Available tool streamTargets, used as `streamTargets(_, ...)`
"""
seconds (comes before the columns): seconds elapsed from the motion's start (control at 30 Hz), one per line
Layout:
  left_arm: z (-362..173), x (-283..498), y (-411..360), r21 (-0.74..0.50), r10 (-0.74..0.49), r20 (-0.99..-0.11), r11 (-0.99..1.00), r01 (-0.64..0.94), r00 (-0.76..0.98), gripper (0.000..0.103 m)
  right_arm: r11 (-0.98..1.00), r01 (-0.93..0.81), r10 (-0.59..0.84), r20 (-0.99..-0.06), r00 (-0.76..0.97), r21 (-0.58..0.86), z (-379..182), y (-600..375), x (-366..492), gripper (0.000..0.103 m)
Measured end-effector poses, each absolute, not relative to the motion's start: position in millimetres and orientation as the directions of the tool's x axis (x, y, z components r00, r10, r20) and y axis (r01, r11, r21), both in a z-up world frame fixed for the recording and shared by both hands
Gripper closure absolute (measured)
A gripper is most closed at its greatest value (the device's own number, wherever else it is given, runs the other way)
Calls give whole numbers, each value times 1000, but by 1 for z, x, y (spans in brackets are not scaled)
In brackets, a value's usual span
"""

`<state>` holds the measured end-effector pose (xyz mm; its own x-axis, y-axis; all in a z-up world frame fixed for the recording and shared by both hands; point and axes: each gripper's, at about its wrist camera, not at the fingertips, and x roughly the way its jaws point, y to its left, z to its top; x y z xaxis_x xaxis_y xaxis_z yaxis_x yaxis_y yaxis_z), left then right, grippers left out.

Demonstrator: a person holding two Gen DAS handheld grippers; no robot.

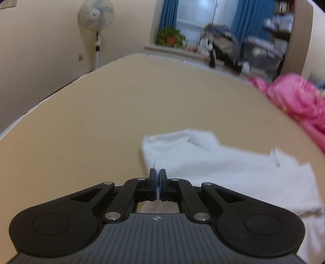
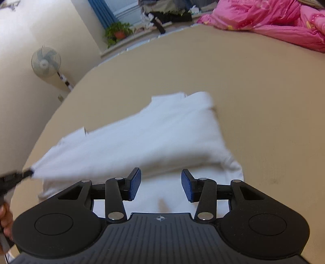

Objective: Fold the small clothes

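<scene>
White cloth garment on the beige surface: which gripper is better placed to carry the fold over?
Left. The left gripper already pinches a corner of the white cloth garment, lifting it; the right gripper hovers open above it.

We find no readable words or numbers, only a small round cross-in-circle emblem on the ribbed body of the left gripper [image 1: 157, 174], the same emblem on the right gripper [image 2: 160, 176], the fan's [image 1: 95, 14] hub badge too blurred to read

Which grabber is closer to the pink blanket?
Probably the right. The right gripper hovers open over the white cloth, and the pink blanket lies ahead to its right. The left gripper, shut on the cloth's corner, sits further to the left.
</scene>
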<state>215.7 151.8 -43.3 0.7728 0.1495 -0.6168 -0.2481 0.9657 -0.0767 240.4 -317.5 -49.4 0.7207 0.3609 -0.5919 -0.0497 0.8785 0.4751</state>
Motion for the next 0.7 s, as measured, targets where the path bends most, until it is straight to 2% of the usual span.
streamTargets(0.07, -43, 212, 159, -82, 147, -633, 964, -254, 760, 95, 883, -48, 348, -582, 735, 468, -49, -319, 246, 56)
streamTargets(0.17, -34, 206, 159, -98, 142, -585, 965, -244, 799, 92, 897, -7, 302, -599, 742, 443, -55, -322, 256, 57)
streamTargets(0.27, -41, 212, 150, -123, 79, -581, 975, -183, 810, 90, 899, 66, 254, -637, 728, 434, -68, -332, 270, 57)
streamTargets(0.33, -60, 225, 144, -97, 63, -658, 981, -167, 751, 89, 918, 130, 197, -714, 672, 376, -83, -338, 278, 58)
streamTargets(0.37, -73, 234, 145, -61, 86, -730, 980, -190, 678, 94, 926, 170, 157, -752, 641, 338, -89, -341, 280, 59)
streamTargets(0.4, -78, 236, 146, -50, 96, -751, 978, -201, 653, 95, 921, 189, 153, -764, 627, 339, -92, -345, 280, 60)
streamTargets(0.43, -71, 234, 146, -65, 90, -731, 978, -200, 677, 93, 909, 200, 167, -759, 630, 366, -90, -348, 278, 60)
streamTargets(0.5, -56, 231, 151, -110, 70, -688, 974, -199, 722, 86, 903, 204, 168, -749, 641, 378, -82, -351, 274, 59)
streamTargets(0.57, -43, 231, 159, -153, 67, -636, 965, -211, 769, 74, 915, 188, 150, -732, 665, 358, -73, -350, 270, 59)
streamTargets(0.6, -39, 235, 163, -168, 71, -625, 960, -223, 777, 74, 918, 178, 149, -724, 673, 354, -70, -349, 270, 59)
streamTargets(0.63, -38, 242, 167, -184, 70, -626, 954, -235, 777, 71, 919, 171, 151, -720, 678, 354, -67, -348, 270, 59)
streamTargets(0.7, -39, 257, 178, -227, 58, -647, 938, -264, 760, 59, 917, 161, 166, -715, 680, 366, -67, -348, 270, 59)
